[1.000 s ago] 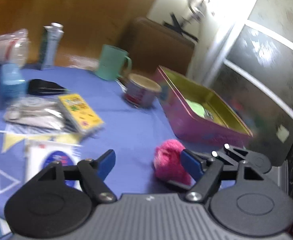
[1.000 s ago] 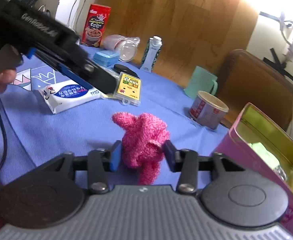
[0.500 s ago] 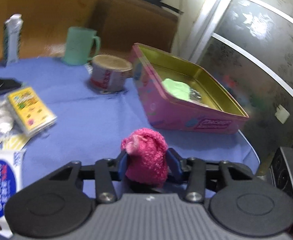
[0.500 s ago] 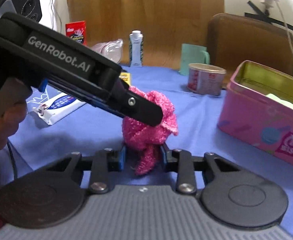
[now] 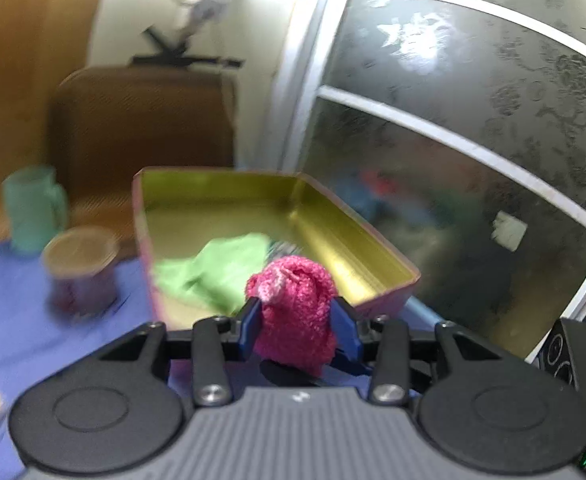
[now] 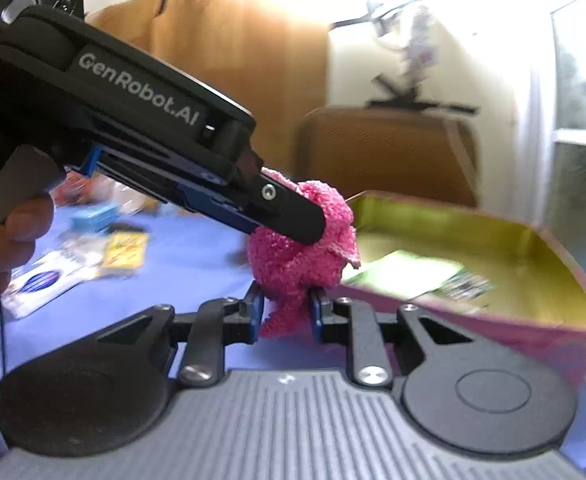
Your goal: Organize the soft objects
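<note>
A fuzzy pink sock ball [image 5: 295, 312] is pinched by both grippers at once and held in the air. My left gripper [image 5: 297, 326] is shut on it; in the right wrist view it reaches in from the left over the pink sock ball [image 6: 305, 258]. My right gripper [image 6: 284, 312] is shut on its lower end. Just beyond stands an open pink tin [image 5: 385, 280] with a gold inside, holding a green cloth [image 5: 217, 264]. The tin [image 6: 549, 320] and the green cloth [image 6: 405, 272] also show in the right wrist view.
A round can [image 5: 81, 268] and a teal mug [image 5: 33, 208] stand left of the tin on the blue tablecloth [image 5: 13, 328]. A tissue pack [image 6: 41, 284], a yellow packet [image 6: 127, 250] and a blue box [image 6: 93, 216] lie at the left. A brown chair [image 6: 389, 148] stands behind.
Both grippers have carried the pink sock ball up and toward the tin. The left gripper, open one second ago, closed on it half a second ago.
</note>
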Tool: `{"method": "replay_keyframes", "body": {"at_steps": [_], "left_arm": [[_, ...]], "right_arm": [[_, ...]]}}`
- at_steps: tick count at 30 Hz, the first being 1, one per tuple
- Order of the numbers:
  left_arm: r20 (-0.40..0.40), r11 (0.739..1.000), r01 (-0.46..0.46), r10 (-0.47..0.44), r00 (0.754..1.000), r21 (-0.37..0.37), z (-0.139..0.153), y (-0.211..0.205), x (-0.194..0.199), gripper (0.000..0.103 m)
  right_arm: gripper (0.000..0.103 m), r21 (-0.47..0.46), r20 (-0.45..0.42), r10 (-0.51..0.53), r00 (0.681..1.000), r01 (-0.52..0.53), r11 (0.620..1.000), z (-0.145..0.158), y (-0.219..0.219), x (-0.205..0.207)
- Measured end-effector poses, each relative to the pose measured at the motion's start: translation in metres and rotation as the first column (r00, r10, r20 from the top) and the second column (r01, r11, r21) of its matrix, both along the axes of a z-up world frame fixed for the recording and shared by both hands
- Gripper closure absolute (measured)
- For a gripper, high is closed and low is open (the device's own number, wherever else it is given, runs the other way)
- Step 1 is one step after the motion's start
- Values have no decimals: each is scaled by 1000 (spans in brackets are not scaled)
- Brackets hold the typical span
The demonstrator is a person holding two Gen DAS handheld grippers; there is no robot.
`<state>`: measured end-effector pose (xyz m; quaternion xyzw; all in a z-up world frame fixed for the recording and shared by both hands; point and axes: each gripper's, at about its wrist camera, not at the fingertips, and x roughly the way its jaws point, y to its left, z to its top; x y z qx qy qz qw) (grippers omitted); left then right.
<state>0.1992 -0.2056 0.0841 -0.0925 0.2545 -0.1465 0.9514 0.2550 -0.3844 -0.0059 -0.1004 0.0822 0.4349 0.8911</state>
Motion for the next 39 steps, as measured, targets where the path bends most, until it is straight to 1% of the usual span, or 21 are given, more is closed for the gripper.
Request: {"method": "replay_keyframes", "body": {"at_steps": [3, 5, 6, 7, 9, 10, 11, 12, 14, 15, 16, 20, 22, 27, 31, 37, 39], "left_arm": [[24, 1000, 30, -30, 999, 4, 7, -21, 27, 64], [27, 999, 30, -30, 999, 10, 7, -34, 47, 64], [30, 1000, 12, -12, 999, 25, 6, -39, 56, 60], [35, 998, -21, 19, 999, 55, 4, -45, 67, 55], [40, 987, -100, 95, 995, 129, -3, -53, 83, 54], [27, 975, -142, 139, 990, 171, -7, -56, 90, 54], [5, 963, -180, 182, 983, 201, -12, -56, 94, 54], [-18, 956, -202, 211, 977, 213, -16, -54, 96, 54], [-49, 951, -223, 239, 970, 215, -24, -47, 97, 51], [-58, 944, -240, 259, 964, 225, -27, -45, 96, 50], [-64, 936, -258, 280, 958, 238, -28, -43, 95, 50], [-75, 920, -296, 324, 943, 256, -31, -35, 87, 50], [-73, 912, -311, 342, 937, 267, -32, -31, 80, 47], [-59, 898, -341, 371, 927, 279, -31, -18, 60, 43], [-49, 884, -371, 400, 915, 285, -32, -3, 38, 43], [-45, 851, -439, 470, 881, 289, -38, 28, 2, 42], [-50, 844, -455, 487, 872, 283, -40, 38, -8, 42]], "right_arm": [[77, 22, 42, -96, 994, 95, 995, 7, -13, 19], [77, 31, 61, -165, 985, 163, 986, 10, -23, 34], [77, 33, 63, -198, 978, 196, 980, 11, -26, 43], [75, 31, 67, -244, 968, 242, 970, 11, -27, 55], [68, 5, 66, -324, 944, 324, 946, 8, -25, 84], [61, -21, 55, -358, 932, 359, 933, 5, -24, 97], [60, -35, 42, -389, 920, 391, 920, 2, -23, 109], [60, -34, 30, -404, 914, 405, 914, 0, -24, 115], [57, -18, 3, -395, 919, 395, 918, -2, -29, 116], [51, -4, 2, -391, 920, 391, 920, -3, -32, 114], [49, 8, 10, -391, 921, 391, 921, -4, -32, 110], [49, 43, 10, -375, 927, 375, 926, -4, -35, 98], [49, 62, 0, -369, 929, 368, 928, -3, -38, 91], [49, 94, -35, -350, 936, 351, 931, 0, -36, 77], [49, 126, -65, -322, 945, 327, 936, 3, -32, 67], [49, 143, -103, -259, 960, 272, 952, 5, -16, 52], [49, 149, -113, -246, 963, 261, 954, 5, -10, 47]]}}
